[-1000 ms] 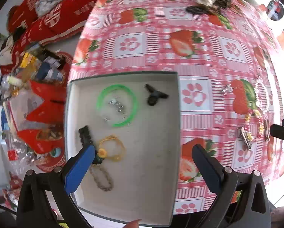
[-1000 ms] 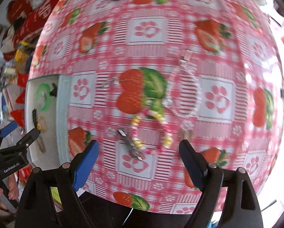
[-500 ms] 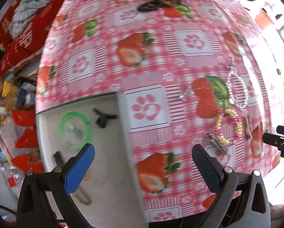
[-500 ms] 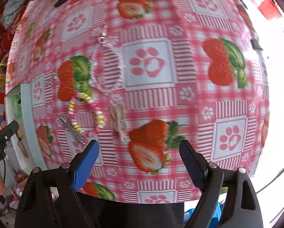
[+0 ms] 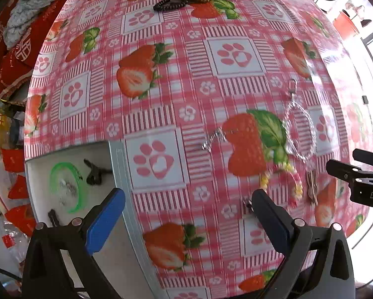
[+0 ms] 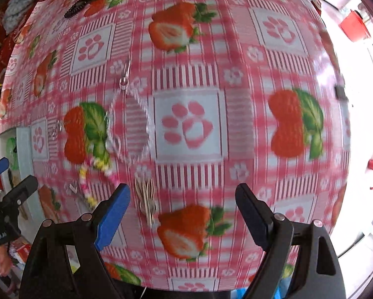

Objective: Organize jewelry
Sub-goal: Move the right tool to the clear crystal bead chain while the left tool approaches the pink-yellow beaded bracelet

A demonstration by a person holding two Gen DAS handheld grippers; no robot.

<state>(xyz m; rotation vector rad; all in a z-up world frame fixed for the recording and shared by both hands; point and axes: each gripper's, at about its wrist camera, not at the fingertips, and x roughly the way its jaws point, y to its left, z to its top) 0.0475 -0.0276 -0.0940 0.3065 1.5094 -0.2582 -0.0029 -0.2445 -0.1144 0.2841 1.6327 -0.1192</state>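
Across a pink checked tablecloth (image 5: 176, 94) printed with strawberries and paw prints, jewelry lay scattered. At the lower left of the left wrist view sat a white tray (image 5: 38, 191), holding a green bangle (image 5: 66, 186) and a dark clip (image 5: 94, 173). Toward the right of that view, a clear bead bracelet (image 5: 300, 129) lay beside a printed strawberry, with a yellow and pink bead bracelet (image 5: 295, 185) just below it and a tan hair clip (image 5: 311, 186) next to that. A small silver piece (image 5: 214, 138) rested left of the strawberry. The left gripper (image 5: 186, 219) hung above the cloth near the tray's edge, jaws wide apart and holding nothing. In the right wrist view, the right gripper (image 6: 182, 211) also stood wide open and empty, the tan hair clip (image 6: 146, 196) lying between its fingers on the cloth, nearer the blue one.
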